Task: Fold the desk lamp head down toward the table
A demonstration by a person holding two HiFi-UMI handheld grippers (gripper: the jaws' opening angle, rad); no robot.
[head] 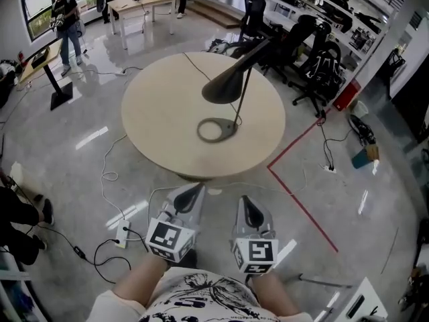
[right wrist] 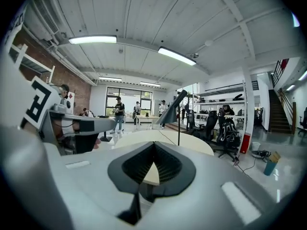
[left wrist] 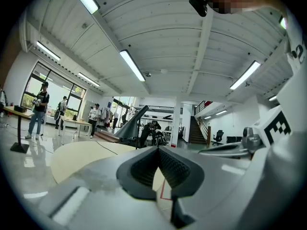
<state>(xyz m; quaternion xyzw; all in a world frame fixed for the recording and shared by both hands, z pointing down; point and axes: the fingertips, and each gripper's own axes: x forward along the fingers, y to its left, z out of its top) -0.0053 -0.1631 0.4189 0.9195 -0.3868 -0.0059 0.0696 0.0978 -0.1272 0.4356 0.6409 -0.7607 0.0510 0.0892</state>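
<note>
On the round table [head: 157, 116] ahead of me the desk lamp [head: 224, 87] is standing, its head raised over the ring base — well apart from my tongs. I am holding the left gripper [head: 193, 192] and the right gripper [head: 249, 208] low, side by side — jaws pressed together, gripping nothing.

Floor: red tape line [head: 301, 208], white power strip [head: 123, 233], loose black cable [head: 100, 252]. Background: black office chairs [head: 315, 66], wooden desk [head: 137, 4], standing person [head: 66, 19].

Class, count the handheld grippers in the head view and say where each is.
2. The left gripper is at bottom centre-left, the right gripper just right of it, both short of the round table. None seems hidden.
</note>
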